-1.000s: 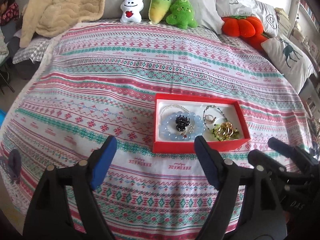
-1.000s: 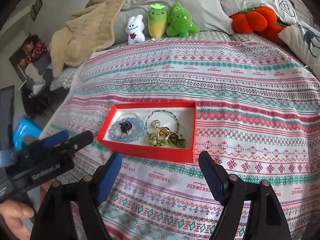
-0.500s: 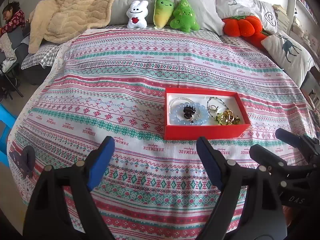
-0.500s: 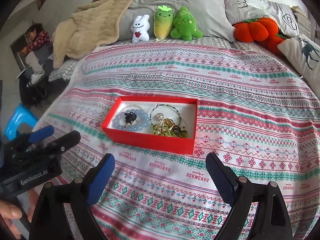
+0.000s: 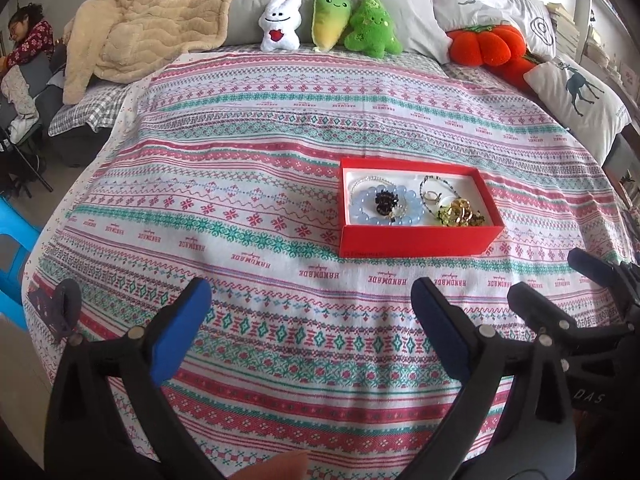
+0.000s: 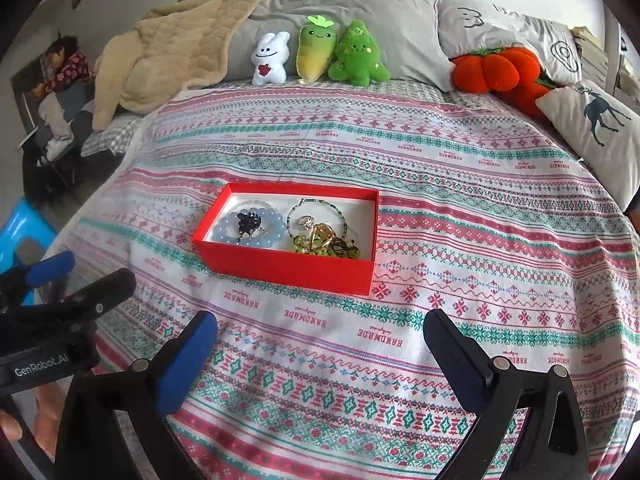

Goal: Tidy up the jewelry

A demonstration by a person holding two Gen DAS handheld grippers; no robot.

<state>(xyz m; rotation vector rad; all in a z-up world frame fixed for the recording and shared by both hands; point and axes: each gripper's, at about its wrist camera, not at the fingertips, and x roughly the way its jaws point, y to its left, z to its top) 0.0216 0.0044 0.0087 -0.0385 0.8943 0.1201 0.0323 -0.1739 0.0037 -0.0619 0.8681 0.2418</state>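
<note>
A red box [image 5: 416, 242] [image 6: 288, 268] with a white lining sits on the patterned bedspread. It holds a pale blue bead bracelet [image 5: 386, 210] [image 6: 252, 228], a thin green bead bracelet [image 6: 320, 206] and a tangle of gold and green jewelry [image 5: 460, 213] [image 6: 324, 242]. My left gripper [image 5: 310, 296] is open and empty, well in front of the box and to its left. My right gripper [image 6: 320, 328] is open and empty, in front of the box. Each gripper shows at the edge of the other's view [image 5: 560, 288] [image 6: 84, 284].
Three plush toys [image 6: 316, 54] and an orange pumpkin cushion [image 6: 496, 68] line the head of the bed. A beige blanket [image 6: 180, 48] lies at the back left, a deer pillow [image 6: 596, 120] at the right. A blue stool [image 6: 28, 228] stands left of the bed.
Both grippers have drawn back from the box toward the foot of the bed and risen; the box looks smaller and farther. Both stayed open and empty.
</note>
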